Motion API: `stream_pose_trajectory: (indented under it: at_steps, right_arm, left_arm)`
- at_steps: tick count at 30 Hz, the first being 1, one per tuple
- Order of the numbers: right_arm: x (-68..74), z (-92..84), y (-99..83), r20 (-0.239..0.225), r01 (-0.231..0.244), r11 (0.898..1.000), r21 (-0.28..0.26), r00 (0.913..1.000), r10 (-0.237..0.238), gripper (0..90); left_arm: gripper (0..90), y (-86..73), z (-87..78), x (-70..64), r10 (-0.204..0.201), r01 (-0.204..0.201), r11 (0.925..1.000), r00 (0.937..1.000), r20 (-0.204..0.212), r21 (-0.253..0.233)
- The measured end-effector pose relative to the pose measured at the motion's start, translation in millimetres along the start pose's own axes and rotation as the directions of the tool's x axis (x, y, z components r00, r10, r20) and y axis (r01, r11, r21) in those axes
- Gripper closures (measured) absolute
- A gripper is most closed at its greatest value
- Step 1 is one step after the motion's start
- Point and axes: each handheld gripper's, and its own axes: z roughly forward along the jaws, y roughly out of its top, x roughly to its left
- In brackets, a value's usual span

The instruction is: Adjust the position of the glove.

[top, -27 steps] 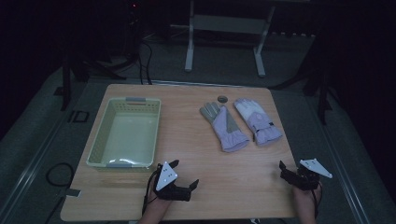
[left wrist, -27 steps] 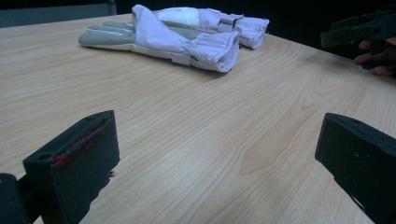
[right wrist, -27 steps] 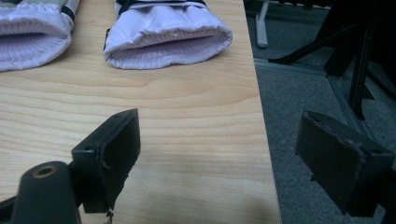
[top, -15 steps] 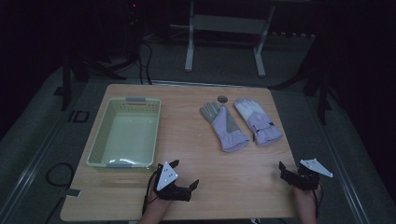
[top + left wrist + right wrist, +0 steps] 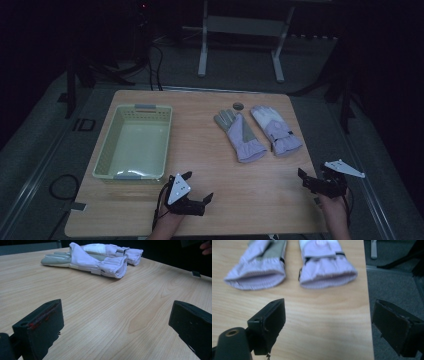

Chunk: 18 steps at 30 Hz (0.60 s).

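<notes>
**Waiting over the table, both grippers wide and empty**

Lying near the far right of the wooden table (image 5: pixel 200 150), two lilac gloves, the left glove (image 5: pixel 240 135) and the right glove (image 5: pixel 276 131), rest side by side, cuffs turned toward the person, probably so a jaw can take a cuff edge. An empty pale basket (image 5: pixel 107 162) sits well apart at the left, likely their destination. A small dark round object (image 5: pixel 238 105) beyond the gloves is too dim to name. The left gripper (image 5: pixel 200 189) and right gripper (image 5: pixel 306 180) rest at the near edge, jaws spread apart, holding nothing.
</notes>
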Motion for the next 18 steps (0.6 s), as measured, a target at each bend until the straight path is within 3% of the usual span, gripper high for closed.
stream_pose_trajectory:
  at_steps: [3, 7, 11, 12, 18]
  right_arm:
    - [0.2, -3.5, 11.2, -0.033, -0.006, 1.000, 0.003, 0.9994, 0.006, 15.2]
    - [1.0, -6.5, 21.2, -0.018, -0.029, 0.999, -0.013, 0.9994, 0.029, 16.5]
    - [4.1, -7.8, 35.0, -0.055, -0.035, 0.999, -0.016, 0.9979, 0.034, 15.5]
    - [4.9, -7.2, 42.6, -0.096, -0.066, 0.998, -0.009, 0.9933, 0.065, 17.2]
    - [18.7, -8.2, 57.4, -0.110, -0.009, 0.999, -0.042, 0.9939, 0.005, 13.2]
  left_arm:
    - [0.0, 0.0, 0.0, 0.3, -0.004, 0.004, 1.0000, 1.0000, 0.003, -0.001]
    - [0.0, 0.0, 0.1, 0.1, -0.003, 0.003, 1.0000, 1.0000, 0.008, 0.002]
    - [0.0, 0.0, 0.1, 0.0, -0.002, 0.002, 1.0000, 1.0000, 0.009, 0.002]
    - [0.0, 0.0, 0.1, 0.1, -0.003, 0.003, 1.0000, 1.0000, 0.008, 0.003]
    - [0.0, 0.0, 0.1, 0.1, -0.003, 0.003, 1.0000, 1.0000, 0.008, 0.003]
